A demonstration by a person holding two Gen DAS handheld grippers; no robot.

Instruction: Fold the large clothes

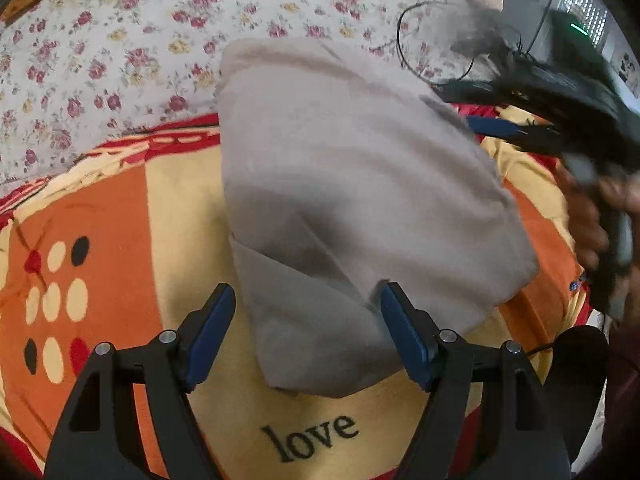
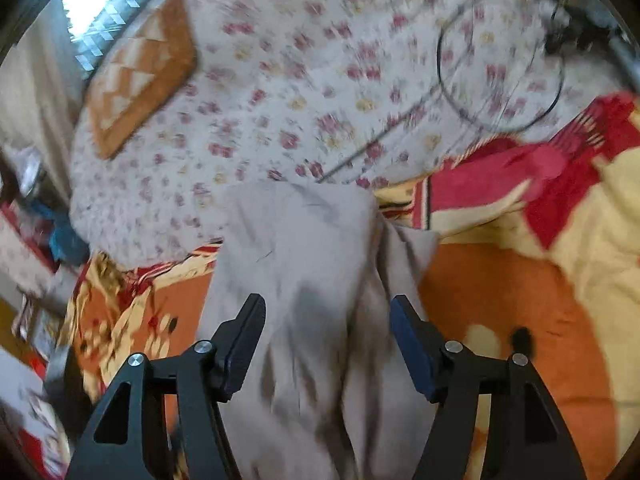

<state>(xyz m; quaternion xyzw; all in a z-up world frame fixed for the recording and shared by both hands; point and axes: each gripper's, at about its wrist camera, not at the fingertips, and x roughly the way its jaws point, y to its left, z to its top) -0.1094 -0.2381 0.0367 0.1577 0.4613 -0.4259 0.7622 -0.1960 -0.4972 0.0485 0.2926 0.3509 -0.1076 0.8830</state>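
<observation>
A large beige garment (image 1: 352, 184) lies folded on an orange, yellow and red blanket (image 1: 120, 240). My left gripper (image 1: 308, 300) is open and empty, its fingers straddling the garment's near folded corner. My right gripper shows blurred at the right of the left wrist view (image 1: 560, 120), held by a hand above the garment's far right edge. In the right wrist view my right gripper (image 2: 328, 312) is open and empty above the wrinkled garment (image 2: 304, 280).
A floral bedsheet (image 1: 120, 40) covers the bed beyond the blanket. A thin black cable (image 2: 500, 80) loops on the sheet. An orange patterned pillow (image 2: 140, 72) lies at the far left. Clutter sits beside the bed's left edge (image 2: 36, 240).
</observation>
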